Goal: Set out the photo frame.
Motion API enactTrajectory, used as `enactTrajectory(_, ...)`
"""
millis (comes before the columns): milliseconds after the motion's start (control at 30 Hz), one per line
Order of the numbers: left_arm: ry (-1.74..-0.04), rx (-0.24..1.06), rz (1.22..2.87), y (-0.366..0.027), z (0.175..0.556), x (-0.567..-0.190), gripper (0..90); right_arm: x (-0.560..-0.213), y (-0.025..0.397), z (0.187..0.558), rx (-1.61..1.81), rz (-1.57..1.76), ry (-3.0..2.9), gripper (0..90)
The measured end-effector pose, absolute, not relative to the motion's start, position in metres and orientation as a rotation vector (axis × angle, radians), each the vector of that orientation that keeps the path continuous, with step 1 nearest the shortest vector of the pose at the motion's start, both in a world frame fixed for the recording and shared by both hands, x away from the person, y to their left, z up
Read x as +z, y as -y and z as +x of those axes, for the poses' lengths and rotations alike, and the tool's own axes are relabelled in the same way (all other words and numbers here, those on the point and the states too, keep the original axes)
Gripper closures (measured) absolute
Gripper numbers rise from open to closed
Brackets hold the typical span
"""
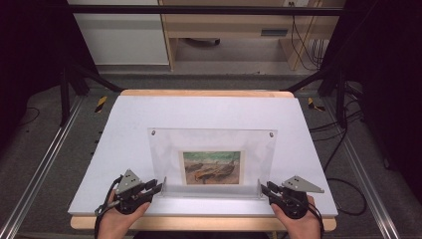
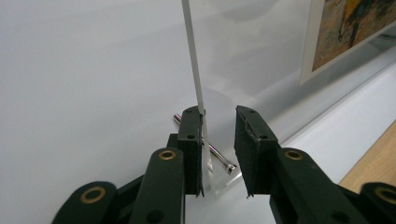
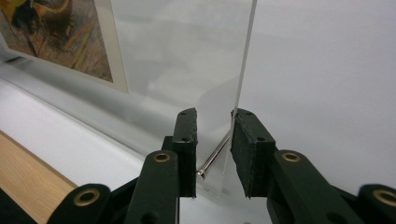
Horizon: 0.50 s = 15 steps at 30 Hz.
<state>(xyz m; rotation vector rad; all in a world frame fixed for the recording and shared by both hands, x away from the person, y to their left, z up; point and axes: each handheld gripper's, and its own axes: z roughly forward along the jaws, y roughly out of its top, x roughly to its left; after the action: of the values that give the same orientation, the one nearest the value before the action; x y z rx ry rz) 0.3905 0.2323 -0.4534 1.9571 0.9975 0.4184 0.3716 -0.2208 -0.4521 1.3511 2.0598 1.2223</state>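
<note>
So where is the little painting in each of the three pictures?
High view: the painting sits mid-table inside the clear frame.
Left gripper view: painting at the top right corner.
Right gripper view: painting at the top left corner.
Shared landmark: the clear frame.

The person's left hand and right hand come up from the bottom edge of the high view, each wrapped around a black gripper with a cable trailing back along the wrist. The left gripper points forward and inward to the right; its jaws stand apart with a clear gap between the pads. The right gripper points forward and inward to the left, and its jaws are likewise spread. Both hands sit low and level, well apart from each other.
</note>
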Motion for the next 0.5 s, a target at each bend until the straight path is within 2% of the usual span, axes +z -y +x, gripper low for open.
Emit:
enactTrajectory(333,-0.977,0.413,1.976,-0.233,0.387,-0.456,69.1,-0.453,0.222,0.367,1.216,1.338,-2.068,72.1)
enactTrajectory(500,-0.988,0.450,1.963,-0.247,0.382,-0.452,53.7,-0.450,0.231,0.361,1.251,1.335,-2.048,70.0)
